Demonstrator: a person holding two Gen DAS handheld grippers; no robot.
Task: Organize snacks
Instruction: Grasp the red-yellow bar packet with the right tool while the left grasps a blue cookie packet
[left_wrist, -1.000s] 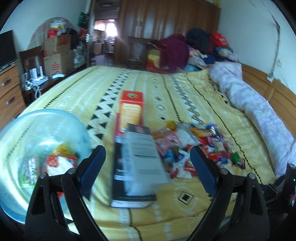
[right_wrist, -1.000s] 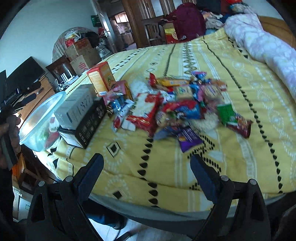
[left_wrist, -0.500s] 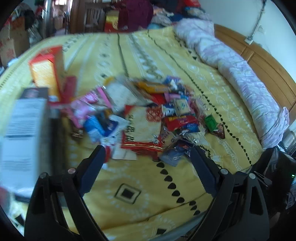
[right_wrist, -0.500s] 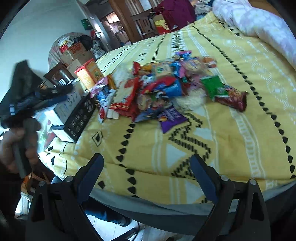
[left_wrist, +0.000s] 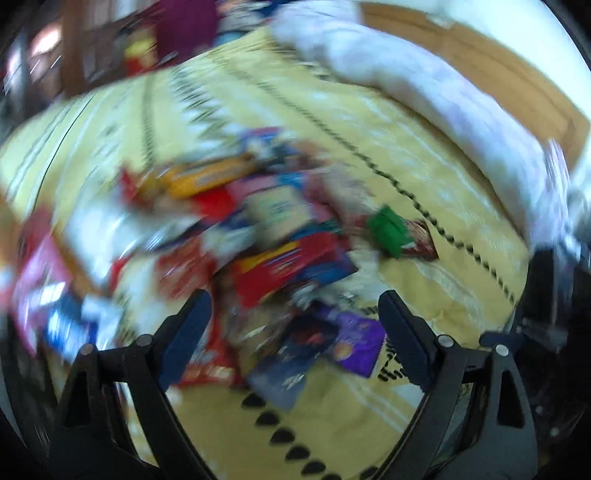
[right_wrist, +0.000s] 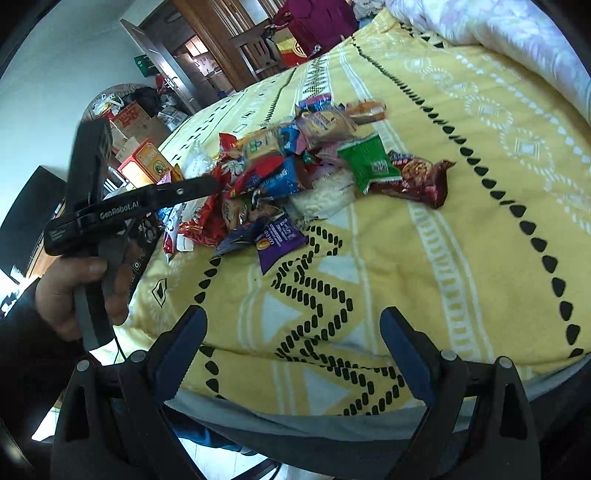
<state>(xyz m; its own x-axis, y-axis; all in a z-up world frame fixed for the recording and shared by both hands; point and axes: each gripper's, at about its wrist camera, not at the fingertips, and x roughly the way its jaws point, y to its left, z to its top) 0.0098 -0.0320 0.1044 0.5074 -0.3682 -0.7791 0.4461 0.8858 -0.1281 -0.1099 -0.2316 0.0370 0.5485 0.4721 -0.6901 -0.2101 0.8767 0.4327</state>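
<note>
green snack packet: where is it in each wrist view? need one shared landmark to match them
Left wrist: green snack packet sits right of centre, at the right edge of the blurred snack pile, above the open jaws.
Right wrist: green snack packet sits above centre, on the right side of the pile, sharp.
Shared landmark: the dark red cookie wrapper lying right beside the packet, on its right in both views.

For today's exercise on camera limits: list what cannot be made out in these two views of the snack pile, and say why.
1. Left wrist view: snack pile wrappers are unreadable from motion blur.
2. Right wrist view: the left tongs tip lies against the pile, so open or shut is unclear.
3. Right wrist view: the orange box is partly hidden behind the left tongs.
4. Right wrist view: the bed's near edge is covered by the open right tongs.
</note>
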